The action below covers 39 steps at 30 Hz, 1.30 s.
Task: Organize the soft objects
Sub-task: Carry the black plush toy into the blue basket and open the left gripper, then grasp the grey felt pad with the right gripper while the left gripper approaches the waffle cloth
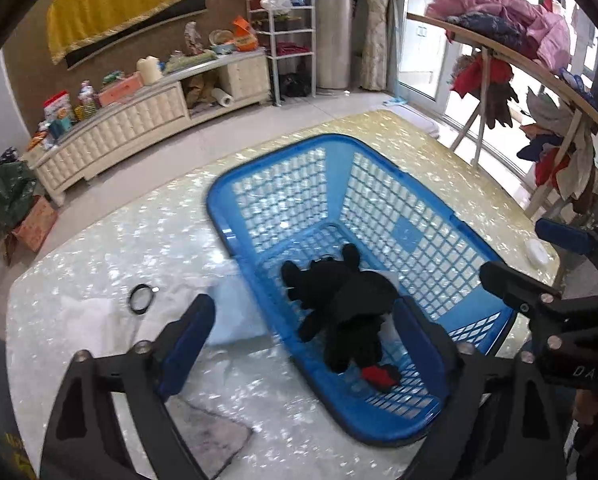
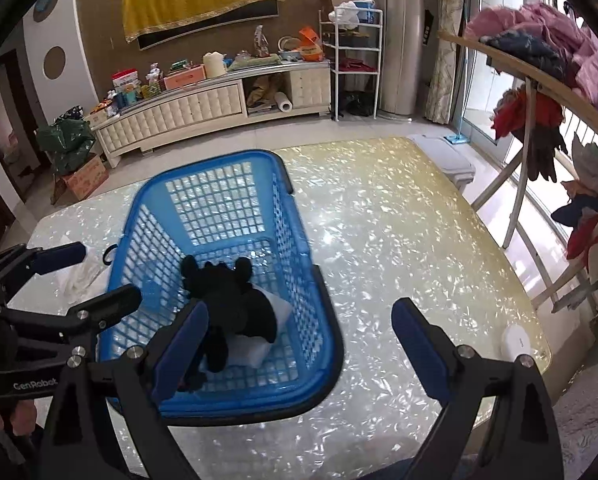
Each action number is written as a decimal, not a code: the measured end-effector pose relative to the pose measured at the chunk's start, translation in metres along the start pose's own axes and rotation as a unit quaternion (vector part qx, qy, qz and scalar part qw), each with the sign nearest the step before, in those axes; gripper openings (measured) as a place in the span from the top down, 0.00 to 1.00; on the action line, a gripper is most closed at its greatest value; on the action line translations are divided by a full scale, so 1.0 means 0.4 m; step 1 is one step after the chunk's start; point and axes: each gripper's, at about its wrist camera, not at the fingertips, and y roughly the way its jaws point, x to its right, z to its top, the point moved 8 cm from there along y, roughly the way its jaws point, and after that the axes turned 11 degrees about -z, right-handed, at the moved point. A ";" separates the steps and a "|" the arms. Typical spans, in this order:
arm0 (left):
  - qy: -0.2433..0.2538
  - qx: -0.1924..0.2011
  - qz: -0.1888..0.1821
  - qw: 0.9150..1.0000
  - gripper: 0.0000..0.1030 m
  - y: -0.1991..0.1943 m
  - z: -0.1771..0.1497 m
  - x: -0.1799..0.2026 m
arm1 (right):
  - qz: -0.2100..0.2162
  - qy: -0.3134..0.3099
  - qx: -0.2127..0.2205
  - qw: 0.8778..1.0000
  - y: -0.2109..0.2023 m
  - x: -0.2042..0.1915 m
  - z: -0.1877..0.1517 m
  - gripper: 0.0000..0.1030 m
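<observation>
1. The left gripper [image 1: 303, 344] is held above the near end of the blue basket [image 1: 235, 184], its fingers spread wide and holding nothing. One finger hangs over the surface [image 1: 99, 248], the other over the basket's interior.
2. The right gripper [image 2: 299, 344] is also wide open and empty. Its left finger lies over the basket [image 2: 323, 344]; its right finger is over the bare surface [image 2: 399, 240] beside the basket.
3. In the right wrist view, the left gripper [image 2: 99, 276] reaches in from the left edge, level with the basket's left rim.
4. A black plush toy [image 1: 347, 300] lies inside the basket on its mesh floor, resting on a white pad [image 2: 283, 308]. A small red item [image 1: 379, 376] lies at the basket's near end, just beside the toy.
5. Left of the basket, a white cloth [image 1: 91, 312] lies on the surface with a black ring [image 1: 141, 298] on it.
6. A small white round object [image 2: 517, 342] sits near the surface's right edge.
7. Beyond the surface stands a cream cabinet [image 2: 187, 116] carrying assorted items.
</observation>
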 end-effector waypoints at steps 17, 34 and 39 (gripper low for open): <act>-0.051 0.044 0.043 0.997 0.00 -0.214 -0.137 -0.205 | 0.043 -0.079 0.027 0.996 -0.085 -0.232 -0.006 0.10; -0.116 0.007 0.087 0.989 0.00 -0.286 -0.305 -0.464 | 0.109 -0.171 -0.011 0.979 -0.038 -0.506 -0.089 0.10; -0.124 -0.021 0.090 0.988 0.00 -0.262 -0.349 -0.522 | 0.128 -0.184 -0.038 0.974 0.018 -0.580 -0.126 0.10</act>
